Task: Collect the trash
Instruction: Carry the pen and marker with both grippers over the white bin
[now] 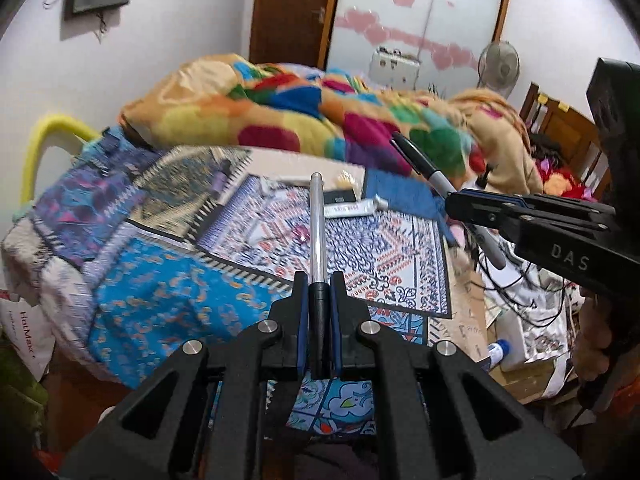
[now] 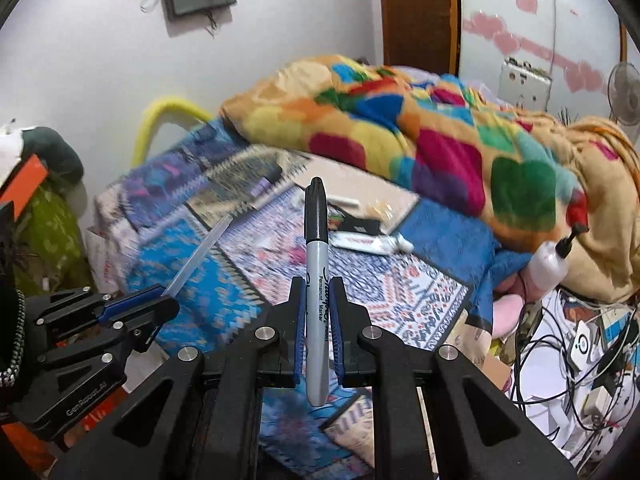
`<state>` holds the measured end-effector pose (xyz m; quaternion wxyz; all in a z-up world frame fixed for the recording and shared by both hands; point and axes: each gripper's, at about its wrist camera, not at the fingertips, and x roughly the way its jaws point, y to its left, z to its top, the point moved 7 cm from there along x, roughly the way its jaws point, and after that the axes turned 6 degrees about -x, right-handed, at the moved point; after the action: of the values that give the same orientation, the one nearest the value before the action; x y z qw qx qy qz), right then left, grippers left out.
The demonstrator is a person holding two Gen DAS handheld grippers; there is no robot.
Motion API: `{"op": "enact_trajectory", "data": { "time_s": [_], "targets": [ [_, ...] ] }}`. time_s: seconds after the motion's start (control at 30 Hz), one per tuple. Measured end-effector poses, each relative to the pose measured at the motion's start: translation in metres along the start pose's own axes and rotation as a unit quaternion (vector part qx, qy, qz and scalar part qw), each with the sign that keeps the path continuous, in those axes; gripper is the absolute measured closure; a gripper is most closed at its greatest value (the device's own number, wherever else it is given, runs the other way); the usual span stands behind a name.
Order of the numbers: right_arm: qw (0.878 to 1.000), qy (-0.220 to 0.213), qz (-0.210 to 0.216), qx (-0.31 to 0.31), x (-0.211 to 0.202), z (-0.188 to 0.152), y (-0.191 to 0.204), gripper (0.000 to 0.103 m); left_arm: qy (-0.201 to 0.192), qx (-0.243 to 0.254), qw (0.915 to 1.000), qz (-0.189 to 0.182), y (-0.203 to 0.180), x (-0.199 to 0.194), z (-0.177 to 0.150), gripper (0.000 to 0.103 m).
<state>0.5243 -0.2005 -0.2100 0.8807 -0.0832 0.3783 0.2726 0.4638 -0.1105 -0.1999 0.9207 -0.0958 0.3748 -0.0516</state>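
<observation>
We hold a silver pen [image 1: 317, 224] in left gripper [image 1: 319, 294] jaws, Sharpie marker [image 2: 316, 264] clamped in right gripper [image 2: 319, 300]; next likely a bin drop.

You have a multicoloured blanket [image 1: 304, 108] heaped on the bed's patterned sheet [image 1: 168, 292], a yellow bed rail [image 2: 168, 114] by the wall, a standing fan [image 1: 499, 65], and tangled cables [image 2: 568, 344] on the floor.

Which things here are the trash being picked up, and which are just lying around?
Part of the job:
- silver pen, shut in the left gripper
- Sharpie marker, shut in the right gripper

Just lying about:
- colourful blanket
- white tube on the patterned bedsheet
- fan
- tangled cables
</observation>
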Motion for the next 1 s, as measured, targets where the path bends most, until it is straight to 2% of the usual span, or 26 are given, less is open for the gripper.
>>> {"op": "enact_trajectory", "data": {
  "time_s": [0.3, 0.5, 0.77, 1.0],
  "targets": [
    [0.998, -0.049, 0.023, -0.037, -0.048, 0.022, 0.064, 0.093, -0.053, -0.024, 0.9980, 0.025, 0.038, -0.081, 0.004, 0.094],
    [0.994, -0.065, 0.055, -0.068, -0.057, 0.030, 0.116, 0.093, -0.080, -0.038, 0.9945, 0.056, 0.077, -0.129, -0.004, 0.094],
    [0.986, -0.060, 0.109, -0.108, -0.043, 0.034, 0.195, 0.093, -0.095, -0.082, 0.9867, 0.104, 0.148, -0.178, -0.029, 0.094],
    [0.977, -0.035, 0.160, -0.139, -0.015, 0.023, 0.261, 0.093, -0.089, -0.120, 0.9775, 0.150, 0.213, -0.196, -0.060, 0.094]
  ]
}}
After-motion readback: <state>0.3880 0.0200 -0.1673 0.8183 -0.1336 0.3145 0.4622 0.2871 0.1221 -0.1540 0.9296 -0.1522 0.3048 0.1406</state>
